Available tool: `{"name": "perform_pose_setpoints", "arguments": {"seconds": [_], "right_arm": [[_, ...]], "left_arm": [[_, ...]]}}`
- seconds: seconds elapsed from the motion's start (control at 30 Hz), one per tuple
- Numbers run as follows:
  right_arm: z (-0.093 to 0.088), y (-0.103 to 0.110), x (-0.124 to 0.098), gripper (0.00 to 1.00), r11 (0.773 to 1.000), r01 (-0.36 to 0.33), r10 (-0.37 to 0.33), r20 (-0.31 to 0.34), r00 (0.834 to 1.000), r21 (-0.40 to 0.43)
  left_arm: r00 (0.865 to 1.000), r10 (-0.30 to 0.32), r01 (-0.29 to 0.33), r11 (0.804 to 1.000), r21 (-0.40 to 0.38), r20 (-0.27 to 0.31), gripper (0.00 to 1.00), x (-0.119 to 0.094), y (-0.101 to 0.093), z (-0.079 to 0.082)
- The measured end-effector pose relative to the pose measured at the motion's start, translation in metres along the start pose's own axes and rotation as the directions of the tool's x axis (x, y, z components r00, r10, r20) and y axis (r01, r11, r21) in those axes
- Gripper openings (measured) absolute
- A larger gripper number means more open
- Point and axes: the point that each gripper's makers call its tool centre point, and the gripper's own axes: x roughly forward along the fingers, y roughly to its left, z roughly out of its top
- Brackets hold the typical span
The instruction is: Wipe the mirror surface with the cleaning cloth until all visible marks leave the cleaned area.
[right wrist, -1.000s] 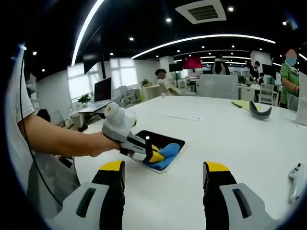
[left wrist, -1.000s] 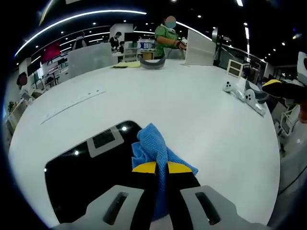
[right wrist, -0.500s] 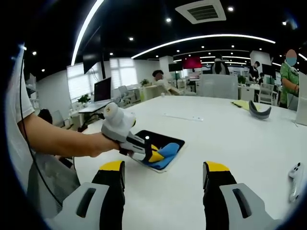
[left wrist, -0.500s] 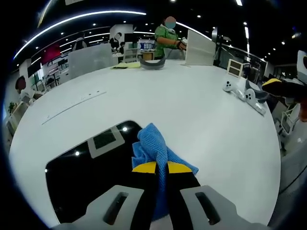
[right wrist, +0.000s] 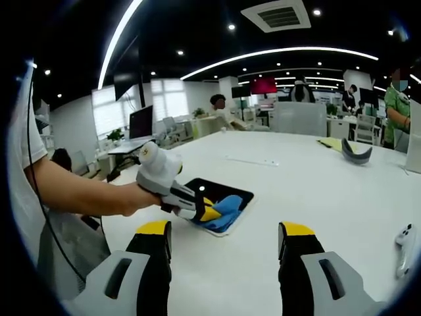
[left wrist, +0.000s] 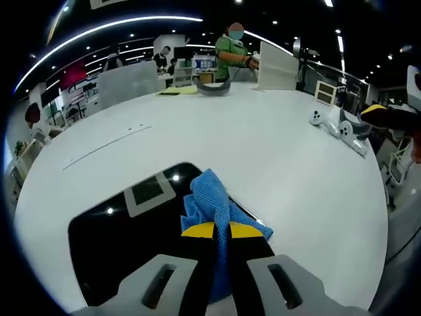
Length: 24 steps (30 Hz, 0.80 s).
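A dark mirror (left wrist: 125,224) lies flat on the white table (left wrist: 263,145); it reflects ceiling lights. My left gripper (left wrist: 221,232) is shut on a blue cleaning cloth (left wrist: 209,197), which rests on the mirror's right part. In the right gripper view the same mirror (right wrist: 223,191) lies left of centre, with the blue cloth (right wrist: 225,206) on it, held by the left gripper (right wrist: 209,212) in a person's hand (right wrist: 135,197). My right gripper (right wrist: 227,240) hovers open above the table, well short of the mirror, with nothing between its jaws.
White controllers (left wrist: 339,128) lie at the table's far right; one controller (right wrist: 402,240) appears at the right edge of the right gripper view. A grey headset (right wrist: 355,153) and yellow sheet (right wrist: 332,143) sit farther back. People stand beyond the table.
The left gripper has slid the cloth slightly further over the mirror and tipped a little. The right gripper has not moved.
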Motion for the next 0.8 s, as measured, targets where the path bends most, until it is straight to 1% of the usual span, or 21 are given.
{"name": "perform_pose_setpoints", "arguments": {"seconds": [0.37, 0.6, 0.8], "right_arm": [[0.001, 0.006, 0.004, 0.64, 1.0, -0.016, 0.016, -0.001, 1.0, -0.003], [0.001, 0.01, 0.006, 0.64, 1.0, -0.024, 0.024, -0.001, 1.0, -0.006], [0.001, 0.01, 0.006, 0.64, 1.0, -0.023, 0.023, -0.003, 1.0, -0.006]], "left_arm": [[1.0, 0.026, -0.026, 1.0, -0.013, 0.005, 0.03, -0.013, 0.012, -0.009], [0.999, 0.033, -0.033, 0.999, -0.011, 0.006, 0.03, -0.013, 0.012, -0.009], [0.999, 0.039, -0.039, 0.999, -0.011, 0.007, 0.03, -0.018, 0.016, -0.012]]}}
